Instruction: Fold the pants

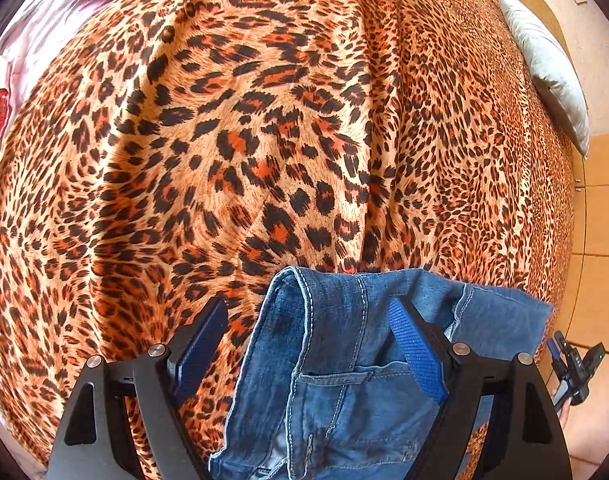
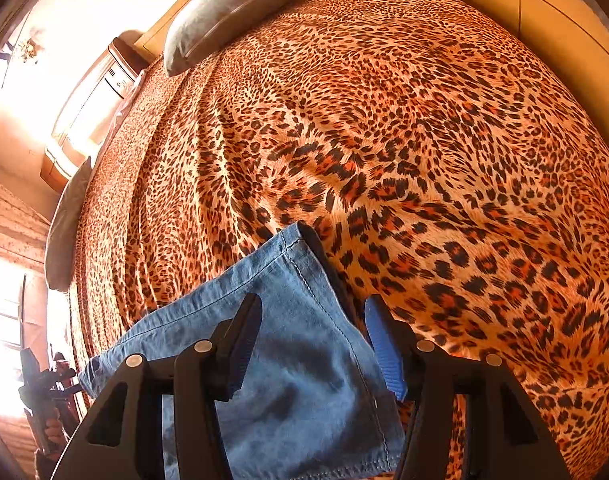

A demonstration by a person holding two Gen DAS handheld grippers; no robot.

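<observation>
Blue jeans (image 1: pixel 344 360) lie folded on a leopard-print bed cover (image 1: pixel 224 140). In the left wrist view their waist end with a pocket and seams lies under my left gripper (image 1: pixel 306 308). Its jaws stand wide apart over the denim and the pads do not press it. In the right wrist view a hemmed leg end of the jeans (image 2: pixel 304 360) lies flat on the bed cover (image 2: pixel 424 140). My right gripper (image 2: pixel 312 302) hangs open just above that hem, gripping nothing. The other gripper (image 1: pixel 576 368) shows small at the right edge of the left wrist view.
A grey pillow (image 1: pixel 544 64) lies at the bed's far right edge, with tiled floor (image 1: pixel 600 220) beyond. White and pink bedding (image 1: pixel 44 32) is bunched at the upper left. Two grey pillows (image 2: pixel 232 4) (image 2: pixel 68 228), a wooden dresser (image 2: pixel 96 108) and wardrobe doors (image 2: pixel 564 20) border the bed.
</observation>
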